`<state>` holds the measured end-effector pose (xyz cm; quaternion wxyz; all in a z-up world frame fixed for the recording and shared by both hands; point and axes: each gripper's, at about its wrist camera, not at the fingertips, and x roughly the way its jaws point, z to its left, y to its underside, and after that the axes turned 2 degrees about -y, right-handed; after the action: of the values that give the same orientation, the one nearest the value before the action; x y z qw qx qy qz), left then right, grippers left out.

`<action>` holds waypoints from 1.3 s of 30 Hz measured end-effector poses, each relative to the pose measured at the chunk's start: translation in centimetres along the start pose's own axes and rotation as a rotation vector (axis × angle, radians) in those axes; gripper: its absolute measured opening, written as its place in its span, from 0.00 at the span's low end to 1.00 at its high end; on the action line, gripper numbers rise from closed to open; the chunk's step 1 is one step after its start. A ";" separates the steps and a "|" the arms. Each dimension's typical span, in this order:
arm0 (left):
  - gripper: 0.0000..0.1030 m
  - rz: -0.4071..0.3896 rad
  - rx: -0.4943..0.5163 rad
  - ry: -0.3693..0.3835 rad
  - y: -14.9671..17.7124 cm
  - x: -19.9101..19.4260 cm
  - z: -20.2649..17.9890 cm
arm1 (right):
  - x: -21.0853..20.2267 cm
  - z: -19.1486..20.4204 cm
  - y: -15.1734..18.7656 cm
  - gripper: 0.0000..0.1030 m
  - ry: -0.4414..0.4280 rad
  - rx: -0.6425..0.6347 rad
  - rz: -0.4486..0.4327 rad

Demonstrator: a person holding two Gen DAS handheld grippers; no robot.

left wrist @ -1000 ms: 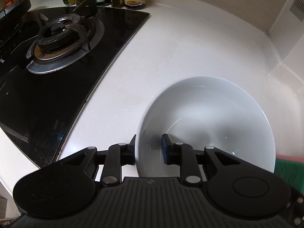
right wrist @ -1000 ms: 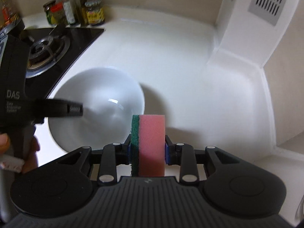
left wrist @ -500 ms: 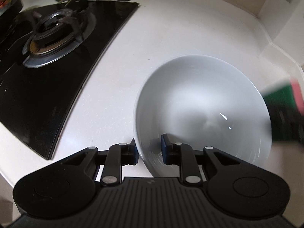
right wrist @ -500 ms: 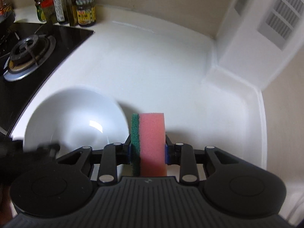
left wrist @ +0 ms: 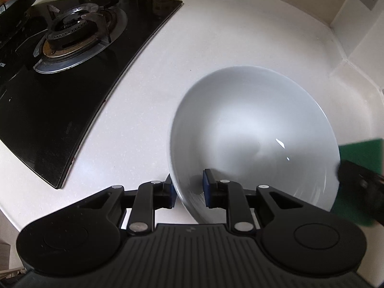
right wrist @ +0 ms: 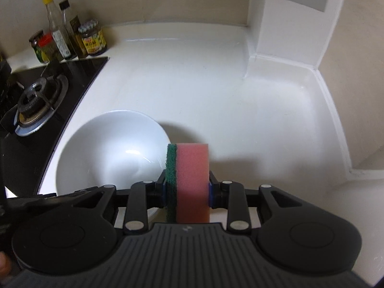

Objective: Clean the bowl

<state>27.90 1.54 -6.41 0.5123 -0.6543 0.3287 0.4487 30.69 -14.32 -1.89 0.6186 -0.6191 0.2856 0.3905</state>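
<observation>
Right wrist: condiment jars (right wrist: 92,39) beyond stove (right wrist: 36,100)

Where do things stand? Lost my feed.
Left gripper closing astride bowl rim. Right gripper easing open, sponge still between pads, beside bowl. Nothing in the way.

**Left wrist view: bowl rim between closing jaws**

The left gripper (left wrist: 187,190) straddles the white bowl's (left wrist: 252,129) near rim, jaws closing; pad contact is unclear. Beyond-left of the jaws lies the black stove (left wrist: 60,84); far right, a green sponge (left wrist: 360,156).
</observation>
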 end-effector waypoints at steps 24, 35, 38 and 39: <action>0.24 0.089 -0.197 0.079 -1.3 1.0 1.0 | -1.8 1.9 3.2 0.28 0.083 0.184 -0.071; 0.35 0.172 0.011 0.141 -2.1 1.0 0.2 | 2.3 2.1 -1.5 0.28 0.083 -0.010 -0.028; 0.35 0.113 -0.008 0.094 -1.6 0.8 -0.5 | 2.1 2.2 -1.3 0.27 0.091 0.031 -0.045; 0.34 0.096 -0.012 0.083 -1.4 0.7 -0.8 | 1.8 2.2 -0.9 0.27 0.092 0.049 -0.051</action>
<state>29.57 1.18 -6.49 0.4722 -0.6588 0.3779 0.4474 32.13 -11.87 -2.72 0.6295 -0.6281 0.3074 0.3386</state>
